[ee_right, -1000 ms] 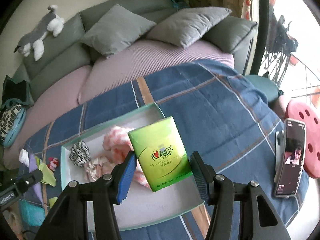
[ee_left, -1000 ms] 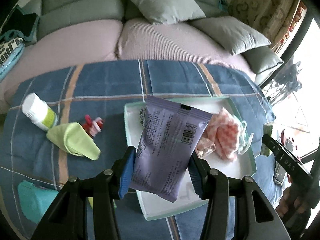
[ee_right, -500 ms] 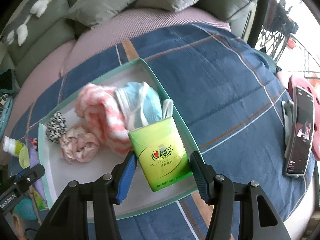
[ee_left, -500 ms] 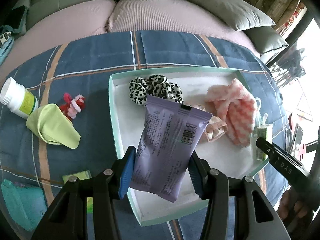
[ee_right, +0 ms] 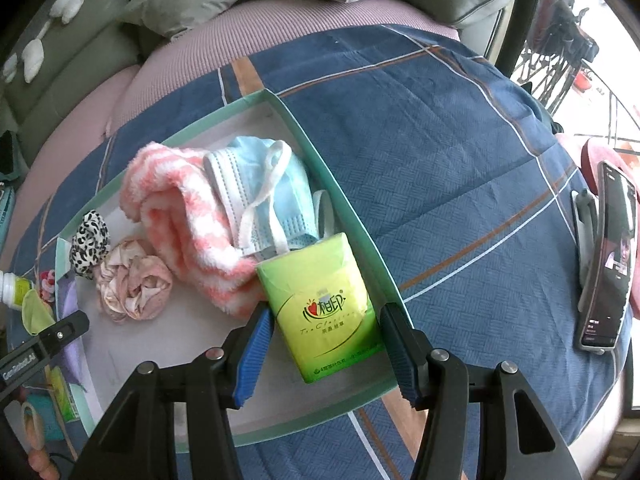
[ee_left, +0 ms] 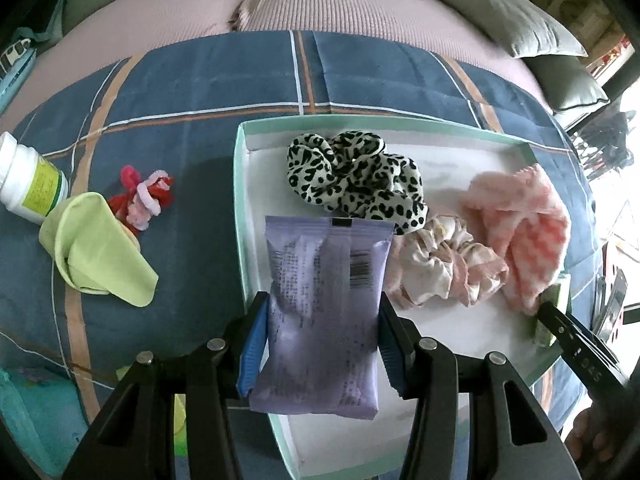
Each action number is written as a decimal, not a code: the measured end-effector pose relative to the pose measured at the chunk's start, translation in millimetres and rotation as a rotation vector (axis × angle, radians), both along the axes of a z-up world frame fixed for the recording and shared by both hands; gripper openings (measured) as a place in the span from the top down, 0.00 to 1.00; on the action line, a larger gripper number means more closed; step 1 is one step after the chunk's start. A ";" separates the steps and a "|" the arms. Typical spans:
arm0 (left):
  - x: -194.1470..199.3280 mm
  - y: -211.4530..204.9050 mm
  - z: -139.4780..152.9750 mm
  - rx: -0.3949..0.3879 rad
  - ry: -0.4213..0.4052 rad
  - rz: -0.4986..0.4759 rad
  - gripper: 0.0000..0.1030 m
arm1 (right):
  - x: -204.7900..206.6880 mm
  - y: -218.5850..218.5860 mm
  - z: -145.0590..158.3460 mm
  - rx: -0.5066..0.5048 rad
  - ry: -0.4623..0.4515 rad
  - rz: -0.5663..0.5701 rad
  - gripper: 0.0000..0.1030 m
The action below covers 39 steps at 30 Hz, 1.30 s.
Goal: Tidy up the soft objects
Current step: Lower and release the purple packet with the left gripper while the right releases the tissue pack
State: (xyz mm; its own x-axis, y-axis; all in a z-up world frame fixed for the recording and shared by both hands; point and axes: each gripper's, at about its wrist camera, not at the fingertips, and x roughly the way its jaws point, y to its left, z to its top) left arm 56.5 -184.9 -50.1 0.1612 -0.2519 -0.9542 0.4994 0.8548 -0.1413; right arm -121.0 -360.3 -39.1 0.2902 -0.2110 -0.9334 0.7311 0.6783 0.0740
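1. Two tools, both loaded: left tool (ee_left: 322, 344) pinches purple pack (ee_left: 324, 312) by its sides; right tool (ee_right: 322, 344) pinches green tissue pack (ee_right: 324, 308) likewise, probably for a flat set-down.
2. Both packs hang low over tray (ee_left: 242, 216), green one at its 3 o'clock rim.
3. Tray holds leopard scrunchie (ee_left: 352, 176), pink scrunchie (ee_left: 444, 268), pink towel (ee_right: 184, 232), blue mask (ee_right: 264, 184).
4. Outside, 9 o'clock: green cloth (ee_left: 96, 248), bottle (ee_left: 28, 180).

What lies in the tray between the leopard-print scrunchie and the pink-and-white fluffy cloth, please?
In the left wrist view, the pale pink scrunchie lies between the leopard-print scrunchie and the pink-and-white fluffy cloth, toward the near side, on the tray floor.
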 end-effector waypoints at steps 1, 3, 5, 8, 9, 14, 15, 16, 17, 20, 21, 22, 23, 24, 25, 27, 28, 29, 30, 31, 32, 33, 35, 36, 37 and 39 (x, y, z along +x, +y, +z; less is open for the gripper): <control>1.1 -0.5 -1.8 0.000 -0.001 -0.001 0.49 | 0.3 -0.5 -0.1 0.000 0.000 0.002 0.44; 1.1 -2.4 -2.5 0.000 -0.004 -0.003 0.49 | 0.8 -1.0 0.0 -0.001 0.001 0.004 0.44; 0.3 -4.1 -3.3 0.001 -0.005 -0.004 0.49 | 2.0 -0.9 -0.9 -0.005 0.006 0.010 0.44; -0.4 -7.8 -5.4 0.007 0.000 -0.015 0.49 | 2.5 1.4 -0.7 -0.009 0.014 0.015 0.44; -1.6 -9.3 -6.4 0.010 0.001 -0.021 0.49 | 2.7 1.5 -0.9 -0.009 0.015 0.016 0.44; -1.9 -12.4 -13.5 0.017 0.015 -0.026 0.49 | 4.1 3.2 -1.4 -0.011 0.023 0.021 0.44; -2.8 -12.6 -13.3 0.021 0.008 -0.028 0.49 | 4.1 3.3 -1.4 -0.010 0.023 0.022 0.44; -3.1 -13.1 -13.2 0.023 0.005 -0.031 0.49 | 3.9 3.4 -1.3 -0.010 0.023 0.022 0.44; -3.3 -12.7 -13.0 0.022 0.004 -0.031 0.49 | 3.9 3.3 -1.4 -0.010 0.023 0.022 0.44; -3.4 -12.8 -12.8 0.016 0.009 -0.029 0.49 | 3.2 2.4 -1.3 -0.005 0.021 0.021 0.43; -3.3 -12.3 -12.4 0.007 0.016 -0.029 0.49 | 3.1 2.2 -1.2 -0.004 0.021 0.020 0.43; -3.3 -12.0 -11.7 -0.001 0.021 -0.029 0.49 | 2.8 1.9 -0.9 -0.003 0.020 0.019 0.43; -3.3 -12.7 -10.9 -0.005 0.022 -0.030 0.48 | 2.4 0.5 -0.9 -0.002 0.020 0.019 0.43; -4.8 -8.6 -8.5 -0.007 0.020 -0.032 0.45 | 2.2 0.4 -0.4 -0.001 0.019 0.019 0.43; -5.3 -8.0 -7.1 -0.008 0.017 -0.032 0.42 | 1.5 0.1 0.1 -0.001 0.017 0.018 0.43; -6.1 -8.1 -4.0 -0.018 0.010 -0.033 0.35 | 0.9 0.2 1.8 -0.004 0.014 0.018 0.43; -6.5 -8.1 -2.3 -0.024 0.008 -0.033 0.35 | 0.7 0.4 3.4 -0.007 0.011 0.017 0.43; -6.8 -8.4 -1.0 -0.027 0.005 -0.034 0.35 | 0.4 0.5 4.9 -0.011 0.009 0.017 0.43; -7.3 -8.3 1.0 -0.029 -0.001 -0.035 0.35 | 0.3 0.9 6.6 -0.015 0.008 0.018 0.43; -7.7 -8.2 2.9 -0.028 -0.008 -0.035 0.35 | -0.6 1.3 8.1 -0.019 0.007 0.019 0.43; -8.2 -8.1 5.0 -0.029 -0.014 -0.035 0.34 | -1.1 1.5 10.0 -0.025 0.004 0.018 0.42; -7.6 -9.8 5.7 -0.031 -0.018 -0.034 0.34 | -2.1 1.9 12.5 -0.030 -0.002 0.018 0.42; -7.5 -6.3 10.0 -0.036 -0.028 -0.033 0.34 | -3.0 1.9 17.3 -0.043 -0.007 0.014 0.40; -7.5 -4.5 12.4 -0.037 -0.036 -0.032 0.33 | -3.8 1.9 19.8 -0.049 -0.011 0.011 0.39; -7.3 -5.4 14.4 -0.037 -0.043 -0.030 0.32 | -4.1 2.0 20.9 -0.052 -0.013 0.010 0.39; -7.3 -3.4 18.9 -0.040 -0.059 -0.024 0.17 | -4.8 2.0 23.5 -0.056 -0.018 0.008 0.39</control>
